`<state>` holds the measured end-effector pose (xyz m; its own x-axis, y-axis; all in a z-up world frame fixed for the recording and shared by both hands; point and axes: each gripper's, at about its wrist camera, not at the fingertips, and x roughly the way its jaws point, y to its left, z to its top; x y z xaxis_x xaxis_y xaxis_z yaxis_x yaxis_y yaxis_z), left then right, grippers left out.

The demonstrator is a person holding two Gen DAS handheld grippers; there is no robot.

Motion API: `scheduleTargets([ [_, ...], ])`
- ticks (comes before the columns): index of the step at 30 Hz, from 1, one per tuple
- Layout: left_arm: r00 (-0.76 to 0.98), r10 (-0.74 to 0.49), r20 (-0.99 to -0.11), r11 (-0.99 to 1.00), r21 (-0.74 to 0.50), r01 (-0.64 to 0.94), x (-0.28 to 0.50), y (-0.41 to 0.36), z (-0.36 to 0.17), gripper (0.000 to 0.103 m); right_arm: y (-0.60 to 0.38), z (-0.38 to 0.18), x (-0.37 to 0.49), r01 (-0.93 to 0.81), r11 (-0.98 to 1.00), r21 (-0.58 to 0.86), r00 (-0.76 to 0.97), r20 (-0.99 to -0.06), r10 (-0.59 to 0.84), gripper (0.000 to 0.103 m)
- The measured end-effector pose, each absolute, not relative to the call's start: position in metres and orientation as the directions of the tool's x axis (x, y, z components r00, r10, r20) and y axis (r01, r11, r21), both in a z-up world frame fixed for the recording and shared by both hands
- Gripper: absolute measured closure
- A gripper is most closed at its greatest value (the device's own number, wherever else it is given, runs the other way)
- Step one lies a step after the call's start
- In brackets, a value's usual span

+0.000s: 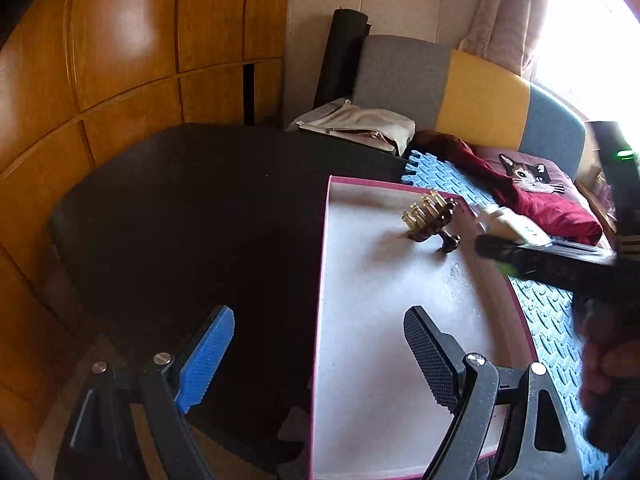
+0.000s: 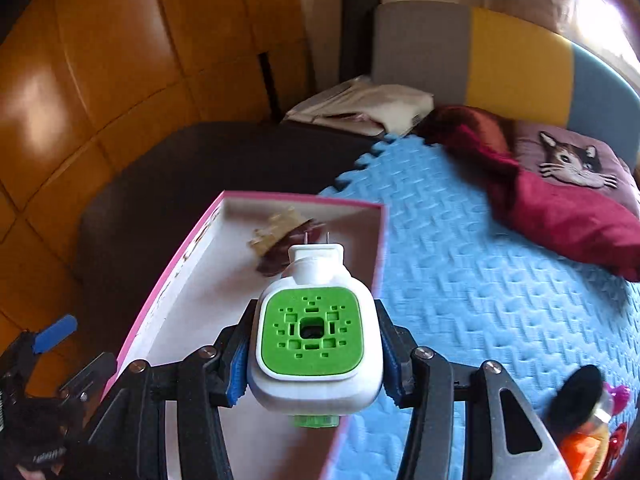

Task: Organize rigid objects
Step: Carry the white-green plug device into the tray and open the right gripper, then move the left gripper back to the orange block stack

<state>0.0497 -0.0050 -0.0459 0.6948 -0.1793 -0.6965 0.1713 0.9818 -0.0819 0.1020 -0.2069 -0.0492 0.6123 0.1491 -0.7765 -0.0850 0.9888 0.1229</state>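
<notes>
My right gripper [image 2: 314, 354] is shut on a white plug-in device with a green vented top [image 2: 310, 330]. It holds the device above the right edge of a pink-rimmed box [image 2: 172, 276]. The box holds a brown wooden piece with pale pegs [image 2: 280, 240]. In the left wrist view the box [image 1: 324, 280] lies under my open, empty left gripper [image 1: 320, 352], with the wooden piece [image 1: 430, 218] at the box's far end. The right gripper's black arm with the white device [image 1: 512, 228] enters from the right.
The box lies partly on a blue foam mat [image 2: 460, 280] and a dark surface [image 1: 180, 220]. A dark red cloth [image 2: 560, 208] and cat cushion [image 2: 572, 160] lie at the right. A white bag [image 1: 360, 124] sits at the back. Small toys [image 2: 588, 420] are at the lower right.
</notes>
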Motion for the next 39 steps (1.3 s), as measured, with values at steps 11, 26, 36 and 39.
scheduleTargets([
  [11,0.683,-0.179,-0.708,0.982,-0.085,0.169,0.052,-0.004,-0.053,0.015,-0.204,-0.083,0.116,-0.052,0.987,0.154,0.526,-0.836,0.158,0.05],
  [26,0.691,-0.198,-0.695,0.974,-0.063,0.216,0.045,-0.019,-0.043,0.014,-0.243,-0.044,0.071,0.009,0.976,0.217,0.648,-0.744,0.159,0.049],
  [36,0.692,-0.24,-0.681,0.957,-0.048,0.285,0.038,-0.043,-0.032,0.014,-0.309,-0.03,0.014,0.116,0.979,0.168,0.684,-0.728,0.044,0.049],
  [39,0.691,-0.254,-0.677,0.95,-0.04,0.31,0.036,-0.053,-0.029,0.014,-0.334,-0.025,-0.004,0.161,0.976,0.144,0.69,-0.724,-0.007,0.049],
])
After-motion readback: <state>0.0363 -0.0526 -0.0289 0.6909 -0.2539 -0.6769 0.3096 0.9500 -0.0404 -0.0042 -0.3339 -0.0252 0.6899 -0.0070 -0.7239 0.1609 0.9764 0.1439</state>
